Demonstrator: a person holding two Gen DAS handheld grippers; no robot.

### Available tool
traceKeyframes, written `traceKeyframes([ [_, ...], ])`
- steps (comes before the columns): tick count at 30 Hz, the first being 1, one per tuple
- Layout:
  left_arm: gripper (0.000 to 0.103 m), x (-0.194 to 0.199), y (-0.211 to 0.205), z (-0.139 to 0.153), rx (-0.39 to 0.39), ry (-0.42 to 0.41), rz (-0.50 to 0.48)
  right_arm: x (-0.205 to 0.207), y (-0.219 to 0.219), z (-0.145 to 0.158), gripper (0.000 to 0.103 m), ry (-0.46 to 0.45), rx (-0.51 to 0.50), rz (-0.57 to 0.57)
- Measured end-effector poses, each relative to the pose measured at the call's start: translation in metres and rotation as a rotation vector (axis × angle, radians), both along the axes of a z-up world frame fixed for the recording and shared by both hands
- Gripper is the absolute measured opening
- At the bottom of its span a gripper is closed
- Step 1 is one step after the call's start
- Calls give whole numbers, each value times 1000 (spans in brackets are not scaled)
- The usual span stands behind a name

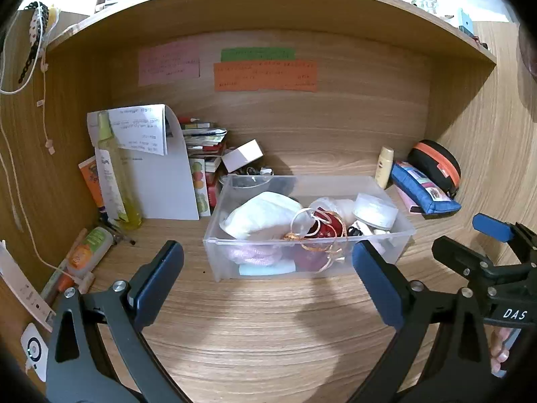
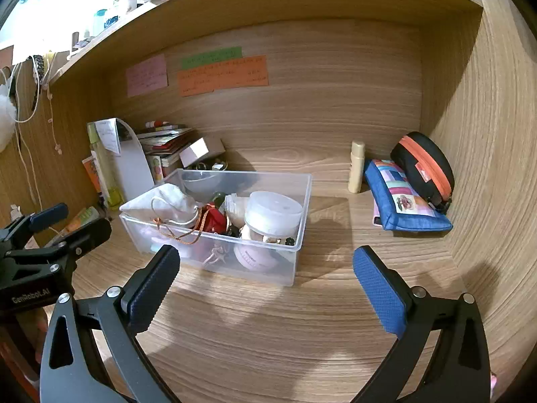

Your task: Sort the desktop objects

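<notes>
A clear plastic bin [image 1: 221,262] [image 2: 303,211] stands mid-desk, holding a white cloth pouch [image 1: 265,215] [image 2: 167,201], a red item wound with orange ribbon [image 1: 327,228] [image 2: 214,220], a round lidded tub [image 1: 376,210] [image 2: 272,213] and pink things below. My left gripper [image 1: 268,268] [image 2: 72,223] is open just in front of the bin, with nothing between its fingers. My right gripper [image 2: 266,278] [image 1: 470,238] hangs open at the bin's front right corner, also holding nothing.
A blue patchwork pouch [image 2: 402,198], a black case with orange zip [image 2: 426,164] and a cream bottle [image 2: 356,168] sit at the back right. At the left stand a yellow-green bottle [image 1: 115,174], papers [image 1: 157,174], stacked books [image 1: 204,141] and tubes [image 1: 89,252].
</notes>
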State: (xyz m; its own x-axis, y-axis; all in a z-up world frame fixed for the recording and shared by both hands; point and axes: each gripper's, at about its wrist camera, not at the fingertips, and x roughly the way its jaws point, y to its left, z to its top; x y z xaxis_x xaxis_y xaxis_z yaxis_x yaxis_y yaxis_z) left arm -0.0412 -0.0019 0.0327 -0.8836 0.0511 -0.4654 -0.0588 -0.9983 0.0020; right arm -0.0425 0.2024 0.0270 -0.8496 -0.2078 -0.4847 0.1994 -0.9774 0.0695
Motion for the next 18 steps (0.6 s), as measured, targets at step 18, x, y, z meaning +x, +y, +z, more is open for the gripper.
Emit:
traceKeyframes([
  [18,102,-4,-5,-3,12,-12,-2,2,-2,2,103,2,1,7],
])
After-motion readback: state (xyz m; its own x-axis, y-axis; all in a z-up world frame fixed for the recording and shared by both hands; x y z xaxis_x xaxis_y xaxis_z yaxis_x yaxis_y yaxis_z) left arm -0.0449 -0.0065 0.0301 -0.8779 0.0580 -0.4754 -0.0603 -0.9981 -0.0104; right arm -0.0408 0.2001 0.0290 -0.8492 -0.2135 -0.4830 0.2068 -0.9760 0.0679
